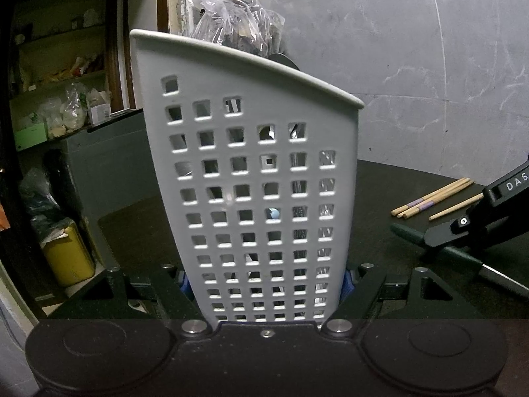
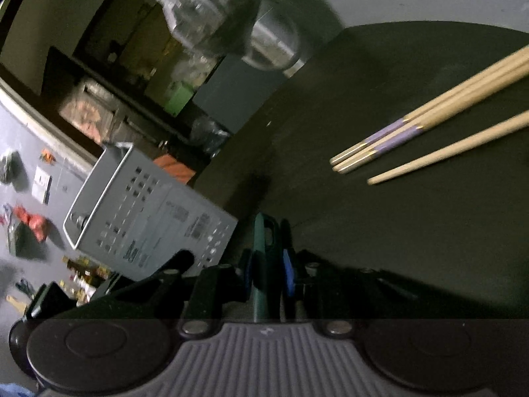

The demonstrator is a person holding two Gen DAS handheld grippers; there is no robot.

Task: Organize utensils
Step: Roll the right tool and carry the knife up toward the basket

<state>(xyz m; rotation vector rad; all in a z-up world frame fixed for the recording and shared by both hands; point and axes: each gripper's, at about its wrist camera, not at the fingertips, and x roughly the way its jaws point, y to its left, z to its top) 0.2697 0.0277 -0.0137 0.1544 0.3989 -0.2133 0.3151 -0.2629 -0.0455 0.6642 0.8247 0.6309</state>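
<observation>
Left tool (image 1: 264, 284) is clamped on the base of the grey caddy (image 1: 251, 172), blue pads pressed to both lower sides, so the caddy fills the middle of the left wrist view and stands roughly upright on the dark surface (image 1: 396, 178). Right tool (image 2: 268, 273) has its jaws nearly closed on a green handle (image 2: 264, 251), probably a knife, since in the left view the same dark green handle runs into a metal blade at the lower right. I'd guess the caddy is light, stiff plastic, hollow and a bit tippy, so holding it low like this makes sense; the perforated walls give the pads some bite, but the plastic is probably slick. The handle looks rigid and smooth, and it's gripped near the end with the hanging hole, so the blade end can swing and I'd keep the grip firm. Chopsticks (image 2: 429, 122) lie loose at the upper right of the right view, three or four of them, light and prone to rolling, best pinched mid-length. For room, the surface is mostly bare between the caddy and the chopsticks. In the right view the caddy sits at the lower left by the edge of the surface, with floor clutter beyond, so I wouldn't push it further that way. The caddy's top rim is open, with a plastic bag (image 1: 231, 13) behind it.
</observation>
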